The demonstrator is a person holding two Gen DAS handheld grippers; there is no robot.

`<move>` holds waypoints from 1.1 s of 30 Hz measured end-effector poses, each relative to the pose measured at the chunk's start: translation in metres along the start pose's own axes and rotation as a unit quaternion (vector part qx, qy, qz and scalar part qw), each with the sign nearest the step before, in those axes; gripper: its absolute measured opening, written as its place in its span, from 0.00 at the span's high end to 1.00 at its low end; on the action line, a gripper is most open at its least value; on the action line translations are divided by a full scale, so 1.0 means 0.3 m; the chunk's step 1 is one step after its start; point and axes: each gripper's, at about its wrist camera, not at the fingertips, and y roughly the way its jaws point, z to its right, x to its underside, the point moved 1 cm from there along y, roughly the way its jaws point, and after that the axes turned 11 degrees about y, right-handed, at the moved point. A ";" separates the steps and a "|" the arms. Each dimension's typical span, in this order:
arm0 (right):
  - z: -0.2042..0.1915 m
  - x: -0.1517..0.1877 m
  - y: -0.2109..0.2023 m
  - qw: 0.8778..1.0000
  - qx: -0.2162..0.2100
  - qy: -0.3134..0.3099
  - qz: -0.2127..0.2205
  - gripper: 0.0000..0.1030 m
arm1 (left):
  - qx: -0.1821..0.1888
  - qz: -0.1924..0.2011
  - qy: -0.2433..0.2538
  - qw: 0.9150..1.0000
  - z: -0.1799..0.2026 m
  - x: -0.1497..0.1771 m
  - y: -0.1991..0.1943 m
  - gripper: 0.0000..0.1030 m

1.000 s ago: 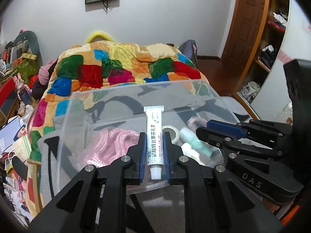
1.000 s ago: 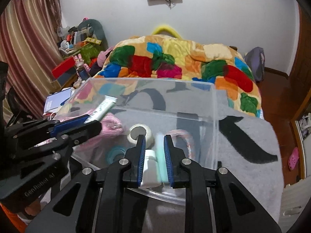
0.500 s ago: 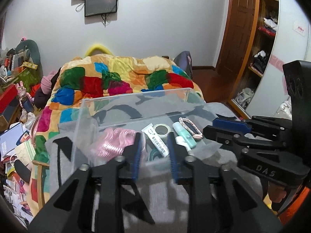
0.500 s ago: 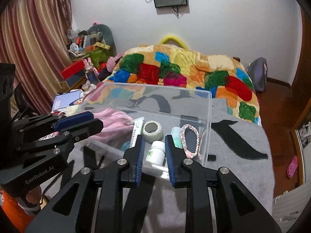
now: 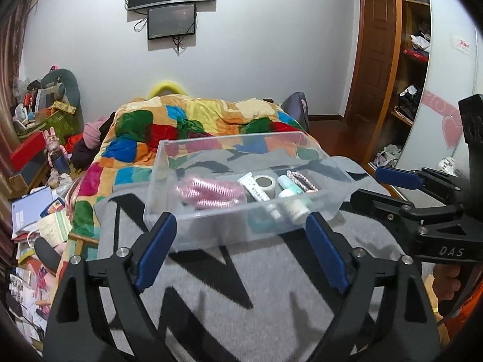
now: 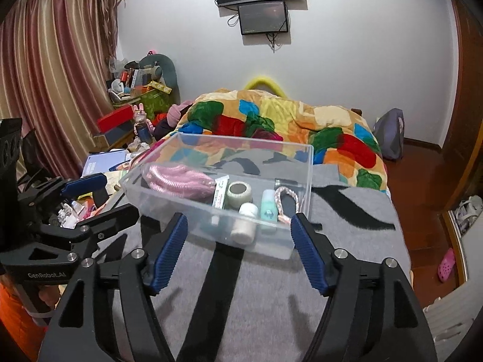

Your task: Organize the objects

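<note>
on grey blanket point(image 5: 241, 286), clear box point(image 5: 169, 211), left gripper point(image 5: 241, 250) and right gripper point(image 6: 238, 253) spread wide, pink slipper point(image 6: 446, 264) right view only

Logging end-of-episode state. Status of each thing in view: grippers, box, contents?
left gripper: open, empty
right gripper: open, empty
clear box: no lid, upright on the grey blanket
pink bundle: lying in the box
tube: lying in the box
tape roll: flat in the box
white bottle: lying in the box
green bottle: lying in the box
braided loop: in the box
</note>
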 end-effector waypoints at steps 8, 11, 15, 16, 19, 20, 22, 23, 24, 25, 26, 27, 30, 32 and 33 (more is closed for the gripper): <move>-0.009 0.061 -0.012 1.000 0.002 -0.006 0.000 0.24 | 0.000 -0.008 -0.016 1.000 0.014 0.059 -0.001 0.10; -0.010 0.074 -0.005 1.000 0.004 -0.010 -0.004 0.23 | 0.001 -0.010 -0.017 1.000 0.018 0.065 -0.002 0.10; -0.017 0.089 -0.004 1.000 0.008 -0.018 -0.005 0.23 | 0.000 -0.011 -0.016 1.000 0.021 0.068 -0.004 0.10; -0.018 0.089 -0.004 1.000 0.008 -0.019 -0.004 0.23 | 0.000 -0.011 -0.016 1.000 0.022 0.067 -0.004 0.10; -0.016 0.090 -0.006 1.000 0.007 -0.018 -0.003 0.23 | 0.000 -0.011 -0.018 1.000 0.021 0.066 -0.004 0.10; -0.018 0.091 -0.005 1.000 0.008 -0.019 -0.004 0.23 | 0.000 -0.012 -0.018 1.000 0.022 0.066 -0.002 0.10; -0.017 0.090 -0.005 1.000 0.008 -0.017 -0.004 0.23 | 0.001 -0.012 -0.018 1.000 0.024 0.068 -0.001 0.10; -0.015 0.091 -0.006 1.000 0.008 -0.016 -0.004 0.23 | 0.001 -0.013 -0.019 1.000 0.024 0.070 0.000 0.10; -0.014 0.092 -0.006 1.000 0.008 -0.015 -0.005 0.23 | 0.001 -0.014 -0.019 1.000 0.025 0.071 0.001 0.10; -0.013 0.092 -0.006 1.000 0.008 -0.014 -0.005 0.23 | 0.002 -0.014 -0.019 1.000 0.026 0.073 0.002 0.10; -0.012 0.093 -0.005 1.000 0.008 -0.013 -0.006 0.23 | 0.002 -0.015 -0.019 1.000 0.026 0.074 0.003 0.10; -0.011 0.093 -0.005 1.000 0.008 -0.013 -0.006 0.23 | 0.002 -0.016 -0.019 1.000 0.026 0.075 0.004 0.10; -0.010 0.092 -0.004 1.000 0.007 -0.013 -0.005 0.23 | 0.002 -0.017 -0.019 1.000 0.024 0.077 0.006 0.10; -0.011 0.093 -0.005 1.000 0.007 -0.013 -0.005 0.23 | 0.002 -0.017 -0.020 1.000 0.024 0.077 0.004 0.10; -0.011 0.093 -0.004 1.000 0.007 -0.013 -0.005 0.23 | 0.002 -0.017 -0.020 1.000 0.022 0.078 0.005 0.10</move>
